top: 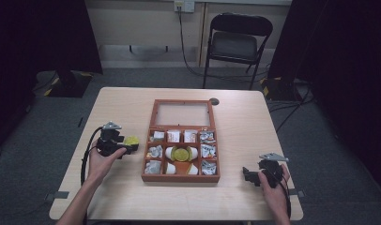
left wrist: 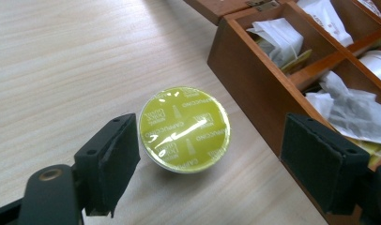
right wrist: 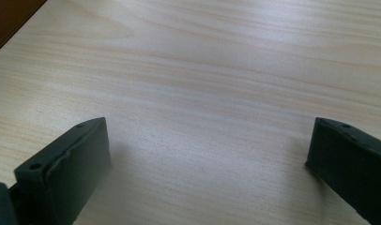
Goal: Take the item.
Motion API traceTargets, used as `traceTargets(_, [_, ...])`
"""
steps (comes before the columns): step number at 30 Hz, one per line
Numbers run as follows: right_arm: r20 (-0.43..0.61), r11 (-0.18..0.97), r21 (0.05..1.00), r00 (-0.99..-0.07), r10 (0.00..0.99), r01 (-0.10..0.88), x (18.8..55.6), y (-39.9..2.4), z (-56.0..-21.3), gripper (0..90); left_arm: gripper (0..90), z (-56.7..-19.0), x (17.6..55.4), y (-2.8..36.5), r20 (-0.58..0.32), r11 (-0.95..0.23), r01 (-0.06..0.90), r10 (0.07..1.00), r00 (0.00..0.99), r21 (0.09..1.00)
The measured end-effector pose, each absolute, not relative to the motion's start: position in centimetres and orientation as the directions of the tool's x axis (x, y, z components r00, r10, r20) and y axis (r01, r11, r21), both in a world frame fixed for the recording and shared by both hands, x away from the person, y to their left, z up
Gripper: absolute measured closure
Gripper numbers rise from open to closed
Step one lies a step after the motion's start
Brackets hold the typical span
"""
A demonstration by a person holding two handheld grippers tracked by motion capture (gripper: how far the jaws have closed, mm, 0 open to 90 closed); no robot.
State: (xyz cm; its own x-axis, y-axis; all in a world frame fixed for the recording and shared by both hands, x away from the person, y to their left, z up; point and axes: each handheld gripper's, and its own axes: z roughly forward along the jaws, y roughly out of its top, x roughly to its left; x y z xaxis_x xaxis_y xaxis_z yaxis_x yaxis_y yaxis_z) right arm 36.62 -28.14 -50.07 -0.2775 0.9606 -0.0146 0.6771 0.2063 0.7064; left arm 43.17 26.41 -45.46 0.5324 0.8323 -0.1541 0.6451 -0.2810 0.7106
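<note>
Left gripper sits low on the table, jaws spread wide, and the yellow-green capsule rests on the wood between them, grasped by neither. It lies close against the one pad and well short of the other, just beside the outer wall of the wooden box. That lopsided fit looks like the trouble spot to me: close now and the near pad may shove the capsule sideways before the far one arrives, and a round thing with a slick foil lid could skate off or tip. The far jaw is also hard by the box wall, so it might knock the wood. Over on the other side the right gripper hovers above bare table, jaws released, holding nothing. Inside the box a second capsule sits in the middle cell among white cups and sachets
</note>
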Motion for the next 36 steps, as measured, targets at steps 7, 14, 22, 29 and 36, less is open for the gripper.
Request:
traceTargets(7, [-0.014,0.206,0.706,-0.278,0.961,0.677,36.6,-28.1,-50.1,0.0,19.0,-44.0,41.4,26.6,-0.099,-0.312,0.620,0.838,0.537,0.720])
traceTargets(14, [-0.014,0.206,0.706,-0.278,0.961,0.677,36.6,-28.1,-50.1,0.0,19.0,-43.5,39.8,28.2,-0.094,-0.291,0.614,0.852,0.516,0.734])
traceTargets(22, [-0.013,0.204,0.706,-0.275,0.961,0.678,36.6,-28.1,-50.1,0.0,18.1,-44.3,39.2,30.6,-0.060,-0.282,0.624,0.881,0.468,0.729])
traceTargets(29, [-0.013,0.204,0.706,-0.275,0.961,0.678,36.6,-28.1,-50.1,0.0,17.9,-44.5,39.2,32.4,-0.094,-0.220,0.639,0.903,0.419,0.737])
traceTargets(36, [-0.013,0.204,0.706,-0.275,0.961,0.678,36.6,-28.1,-50.1,0.0,16.8,-45.1,39.4,34.5,-0.102,-0.182,0.664,0.925,0.366,0.725])
